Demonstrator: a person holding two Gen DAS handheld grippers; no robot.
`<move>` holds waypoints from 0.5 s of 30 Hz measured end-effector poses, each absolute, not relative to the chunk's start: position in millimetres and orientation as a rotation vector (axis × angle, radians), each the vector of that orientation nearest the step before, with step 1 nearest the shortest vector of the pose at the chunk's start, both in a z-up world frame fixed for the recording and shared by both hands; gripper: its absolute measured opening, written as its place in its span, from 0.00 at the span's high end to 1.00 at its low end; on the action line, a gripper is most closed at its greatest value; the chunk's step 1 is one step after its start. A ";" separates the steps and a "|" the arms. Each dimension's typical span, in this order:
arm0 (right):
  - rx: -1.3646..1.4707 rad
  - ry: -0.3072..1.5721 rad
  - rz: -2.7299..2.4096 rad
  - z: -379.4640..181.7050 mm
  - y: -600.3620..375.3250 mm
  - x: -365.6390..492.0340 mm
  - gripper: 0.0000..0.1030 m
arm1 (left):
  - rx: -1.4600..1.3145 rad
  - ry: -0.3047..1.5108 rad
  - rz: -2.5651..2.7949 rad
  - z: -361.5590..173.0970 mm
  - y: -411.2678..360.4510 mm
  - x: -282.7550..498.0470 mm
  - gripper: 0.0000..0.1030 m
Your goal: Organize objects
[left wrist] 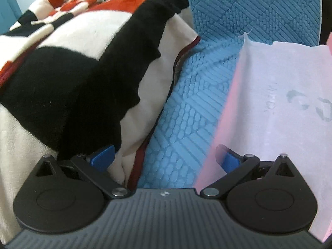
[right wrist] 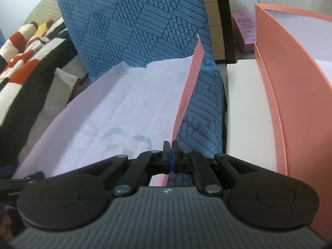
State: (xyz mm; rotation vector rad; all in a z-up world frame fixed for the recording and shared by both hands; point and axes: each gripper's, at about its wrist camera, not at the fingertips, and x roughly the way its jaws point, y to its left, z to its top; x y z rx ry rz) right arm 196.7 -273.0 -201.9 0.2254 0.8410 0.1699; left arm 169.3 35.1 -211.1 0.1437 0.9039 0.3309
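Left wrist view: left gripper (left wrist: 165,157) jaws spread wide, empty, above the blue textured fabric seat (left wrist: 182,124); the flat pink box lid lined with white tissue paper (left wrist: 280,103) lies at right, a black-white-red blanket (left wrist: 83,62) at left. Right wrist view: right gripper (right wrist: 171,155) pinched closed on that lid's pink side wall (right wrist: 186,95), lid resting on the seat, a pink cardboard box (right wrist: 300,103) farther right.

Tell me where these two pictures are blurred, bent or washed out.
Left wrist view: the blanket is smeared, sharper near the left hand-held gripper; the paper bag looks washed out. Right wrist view: crisper, chair cover texture clear; fisheye bows the pink box edge.
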 end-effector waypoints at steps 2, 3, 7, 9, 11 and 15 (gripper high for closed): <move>0.208 0.849 0.166 -203.5 -272.9 202.2 0.97 | 0.196 0.920 0.344 -214.7 32.6 173.5 0.00; 0.208 0.856 0.169 -204.5 -273.2 204.7 0.97 | 0.225 0.927 0.350 -217.6 30.5 175.6 0.00; 0.246 0.892 0.184 -208.2 -277.7 211.9 0.97 | 0.317 0.930 0.351 -226.5 20.7 182.6 0.02; 0.261 0.909 0.193 -209.8 -279.5 214.3 0.97 | 0.340 0.939 0.353 -225.9 19.1 188.5 0.08; 0.283 0.926 0.204 -211.8 -281.8 215.9 0.97 | 0.362 0.960 0.344 -223.4 16.8 195.0 0.14; 0.344 0.950 0.231 -213.9 -287.6 220.1 0.97 | 0.323 0.963 0.280 -205.0 12.1 192.1 0.15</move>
